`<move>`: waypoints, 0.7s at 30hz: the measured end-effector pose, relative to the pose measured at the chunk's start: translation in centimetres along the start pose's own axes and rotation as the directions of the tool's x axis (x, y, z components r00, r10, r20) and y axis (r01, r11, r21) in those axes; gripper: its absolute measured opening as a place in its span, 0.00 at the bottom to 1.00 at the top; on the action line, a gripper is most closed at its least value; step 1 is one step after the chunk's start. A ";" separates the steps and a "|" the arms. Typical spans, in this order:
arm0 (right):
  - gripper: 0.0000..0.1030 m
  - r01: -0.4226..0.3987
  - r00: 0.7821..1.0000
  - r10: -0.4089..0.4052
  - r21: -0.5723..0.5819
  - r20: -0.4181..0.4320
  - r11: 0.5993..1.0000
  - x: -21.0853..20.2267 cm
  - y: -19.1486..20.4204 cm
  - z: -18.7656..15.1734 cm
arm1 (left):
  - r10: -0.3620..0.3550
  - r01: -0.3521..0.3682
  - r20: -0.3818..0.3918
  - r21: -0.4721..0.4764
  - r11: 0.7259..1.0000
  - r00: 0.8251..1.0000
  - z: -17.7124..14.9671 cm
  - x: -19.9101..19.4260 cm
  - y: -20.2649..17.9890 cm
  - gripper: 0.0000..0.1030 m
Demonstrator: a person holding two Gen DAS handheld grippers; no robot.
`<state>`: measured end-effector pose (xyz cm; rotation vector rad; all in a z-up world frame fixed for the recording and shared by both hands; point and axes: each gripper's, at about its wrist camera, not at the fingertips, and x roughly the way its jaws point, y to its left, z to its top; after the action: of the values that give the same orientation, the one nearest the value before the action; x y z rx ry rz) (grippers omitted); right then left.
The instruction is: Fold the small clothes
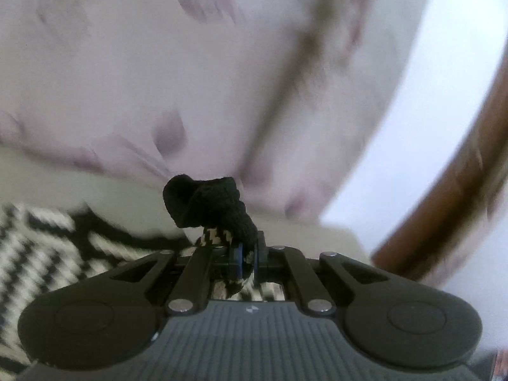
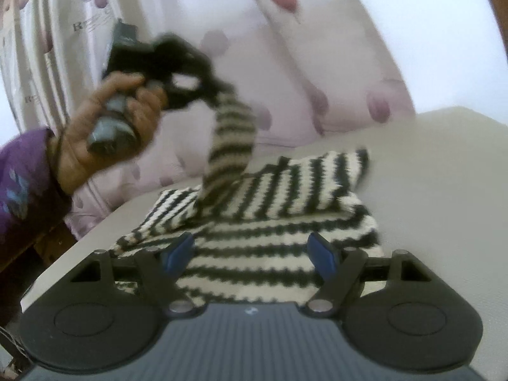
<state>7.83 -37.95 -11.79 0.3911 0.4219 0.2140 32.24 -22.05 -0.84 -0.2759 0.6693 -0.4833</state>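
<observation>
Left gripper [image 2: 203,73], upper left, fingers clamped on the striped sweater's sleeve [image 2: 231,146] to fold it; right gripper [image 2: 250,250] fingers apart over the sweater [image 2: 270,209].

**Sleeve raised over the sweater**

The sweater [image 2: 285,209] lies on the table [image 2: 428,165]. Its sleeve [image 2: 230,146] rises toward 11 o'clock into the left gripper [image 2: 209,79]. The right gripper [image 2: 250,250] sits at the sweater's 6 o'clock edge. A curtain [image 2: 317,63] hangs behind at 12 o'clock.
</observation>
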 end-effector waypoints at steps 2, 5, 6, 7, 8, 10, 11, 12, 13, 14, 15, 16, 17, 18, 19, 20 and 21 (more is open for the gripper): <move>0.76 0.005 1.000 -0.005 0.012 0.002 1.000 -0.2 -0.9 -0.2 | -0.021 0.024 -0.062 0.037 0.999 0.998 -2.4 2.2 -0.7 0.07; 0.76 0.012 1.000 -0.013 0.028 0.008 1.000 -0.6 -2.1 -0.3 | -0.058 0.073 -0.123 0.119 0.990 0.991 -5.2 4.5 -1.5 0.19; 0.76 0.012 1.000 -0.012 0.033 0.008 0.999 -0.7 -2.5 -0.2 | -0.059 0.076 -0.115 0.157 0.985 0.992 -6.2 4.4 -1.9 0.45; 0.76 0.012 1.000 -0.012 0.039 0.009 0.999 -0.7 -2.8 -0.2 | -0.059 0.079 -0.108 0.193 0.978 0.992 -7.0 4.0 -2.5 0.62; 0.76 0.013 1.000 -0.013 0.046 0.010 0.999 -0.7 -3.0 -0.1 | -0.071 0.089 -0.087 0.216 0.972 0.994 -7.2 3.6 -2.7 0.89; 0.76 0.009 1.000 -0.010 0.049 0.011 0.999 -0.4 -3.2 0.1 | -0.138 0.132 0.009 0.224 0.966 0.990 -6.6 2.3 -2.2 0.98; 0.76 0.006 1.000 -0.006 0.046 0.009 0.999 -0.1 -3.2 0.3 | -0.163 0.150 0.039 0.232 0.961 0.986 -6.3 1.6 -2.2 1.00; 0.76 0.003 1.000 -0.004 0.039 0.008 0.999 0.1 -3.1 0.5 | -0.170 0.152 0.058 0.239 0.959 0.984 -5.9 0.9 -2.0 1.00; 0.76 0.000 1.000 0.000 0.028 0.008 1.000 0.2 -2.9 0.8 | -0.160 0.139 0.077 0.232 0.963 0.984 -5.7 -0.1 -1.7 1.00; 0.76 -0.004 1.000 0.004 0.006 0.012 1.000 0.6 -2.7 1.3 | -0.142 0.120 0.095 0.208 0.971 0.985 -5.4 -1.1 -0.9 1.00; 0.76 -0.004 1.000 0.004 -0.014 0.018 1.000 0.8 -2.5 1.8 | -0.123 0.103 0.104 0.184 0.978 0.987 -5.5 -2.0 0.2 1.00; 0.76 -0.001 1.000 0.002 -0.034 0.024 0.999 1.2 -2.5 2.3 | -0.100 0.081 0.108 0.168 0.982 0.989 -5.8 -2.9 1.4 1.00; 0.76 0.002 1.000 -0.001 -0.056 0.029 0.998 1.7 -2.5 3.0 | -0.062 0.044 0.110 0.162 0.986 0.992 -6.3 -3.9 2.6 1.00; 0.76 0.008 0.999 -0.005 -0.080 0.034 0.997 2.5 -2.8 3.8 | -0.007 -0.011 0.109 0.166 0.986 0.994 -6.8 -4.5 4.2 1.00; 0.76 0.023 0.999 -0.020 -0.103 0.035 0.994 3.6 -3.1 4.8 | 0.057 -0.075 0.107 0.175 0.982 0.993 -7.5 -5.3 5.9 1.00; 0.76 0.042 0.999 -0.038 -0.119 0.029 0.992 4.8 -3.5 5.6 | 0.110 -0.128 0.107 0.178 0.976 0.988 -8.4 -6.0 7.6 1.00; 0.75 0.052 0.999 -0.050 -0.125 0.022 0.991 6.0 -4.1 6.4 | 0.161 -0.177 0.103 0.171 0.969 0.981 -9.3 -6.7 9.6 0.99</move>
<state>16.48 -42.04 -10.28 0.2582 0.3975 0.1863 24.85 -11.30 -8.12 -0.0681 0.5530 -0.3624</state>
